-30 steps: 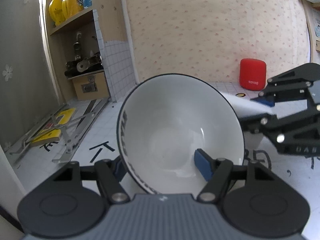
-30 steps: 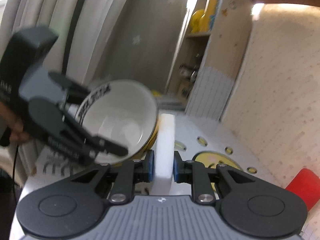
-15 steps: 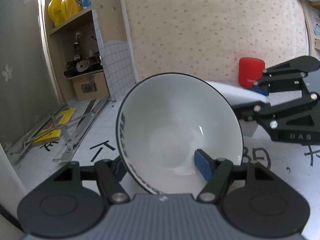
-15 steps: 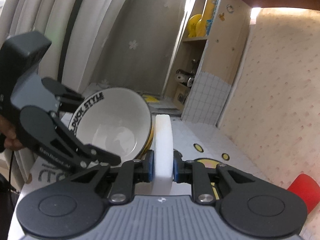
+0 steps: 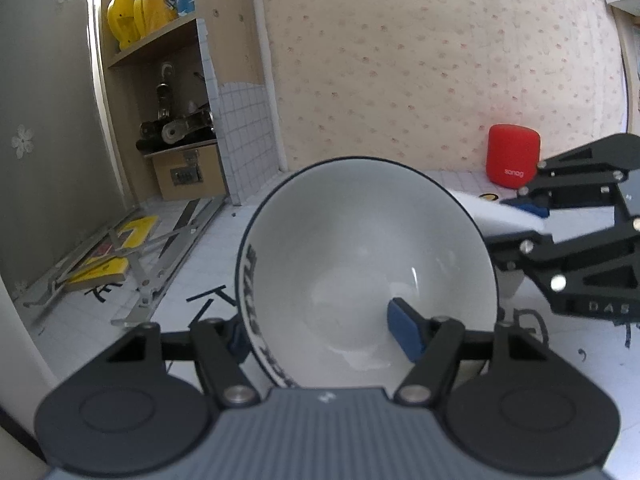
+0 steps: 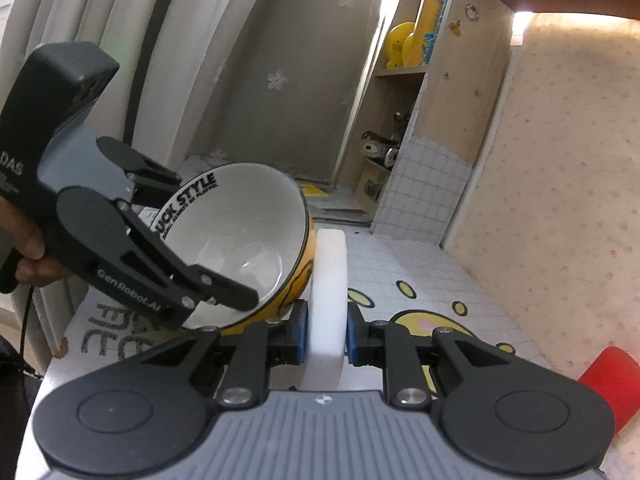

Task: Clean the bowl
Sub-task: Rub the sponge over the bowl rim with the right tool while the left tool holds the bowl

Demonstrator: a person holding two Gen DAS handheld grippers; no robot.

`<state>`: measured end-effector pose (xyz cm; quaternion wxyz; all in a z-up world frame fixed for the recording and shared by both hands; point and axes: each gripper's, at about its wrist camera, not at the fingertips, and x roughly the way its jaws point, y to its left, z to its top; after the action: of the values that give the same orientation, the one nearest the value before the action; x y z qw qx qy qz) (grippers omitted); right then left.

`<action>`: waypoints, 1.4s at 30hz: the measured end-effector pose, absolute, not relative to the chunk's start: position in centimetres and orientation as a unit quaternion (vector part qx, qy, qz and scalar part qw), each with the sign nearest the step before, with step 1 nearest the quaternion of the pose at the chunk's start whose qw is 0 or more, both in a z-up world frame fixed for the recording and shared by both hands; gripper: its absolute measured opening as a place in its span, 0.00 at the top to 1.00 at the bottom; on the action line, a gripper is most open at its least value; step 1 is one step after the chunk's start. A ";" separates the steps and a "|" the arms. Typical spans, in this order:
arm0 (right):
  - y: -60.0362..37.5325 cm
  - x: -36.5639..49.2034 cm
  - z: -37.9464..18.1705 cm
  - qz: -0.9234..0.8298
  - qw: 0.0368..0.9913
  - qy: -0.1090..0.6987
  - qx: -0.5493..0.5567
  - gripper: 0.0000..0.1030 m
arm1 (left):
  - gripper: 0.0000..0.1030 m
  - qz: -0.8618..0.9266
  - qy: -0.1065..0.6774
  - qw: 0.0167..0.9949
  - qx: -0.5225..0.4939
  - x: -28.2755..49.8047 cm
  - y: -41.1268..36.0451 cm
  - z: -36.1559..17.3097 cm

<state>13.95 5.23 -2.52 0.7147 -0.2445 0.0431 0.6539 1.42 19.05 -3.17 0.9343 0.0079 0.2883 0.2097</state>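
Now, bowl [image 5: 360, 248]: tilted, lifted above the table [image 5: 80, 320]
Left gripper [image 5: 320, 332]: clamped on the bowl wall, one finger inside
Right gripper [image 6: 326, 330]: closed on white sponge [image 6: 328, 280], just beside the bowl

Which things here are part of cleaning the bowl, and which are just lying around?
For the job: bowl, held by the left gripper; white sponge, clamped in the right gripper.

Lying about: red speaker, yellow book, folding metal stand.

Two wrist fisheyes, close range — left looks along its fingers toward the papered wall, right toward the curtain corner; both share the bowl [image 5: 366, 264] [image 6: 236, 240] and shelf unit [image 5: 168, 92] [image 6: 416, 92].
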 end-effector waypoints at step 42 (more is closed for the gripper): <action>4.9 13.5 -2.0 0.663 0.716 0.025 -0.217 0.82 | 0.38 0.223 0.283 0.933 0.016 1.3 19.3 -2.9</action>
<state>13.45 4.92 -2.01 0.7158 -0.2170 0.0254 0.6632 1.34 19.26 -2.93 0.9326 0.0163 0.2831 0.2233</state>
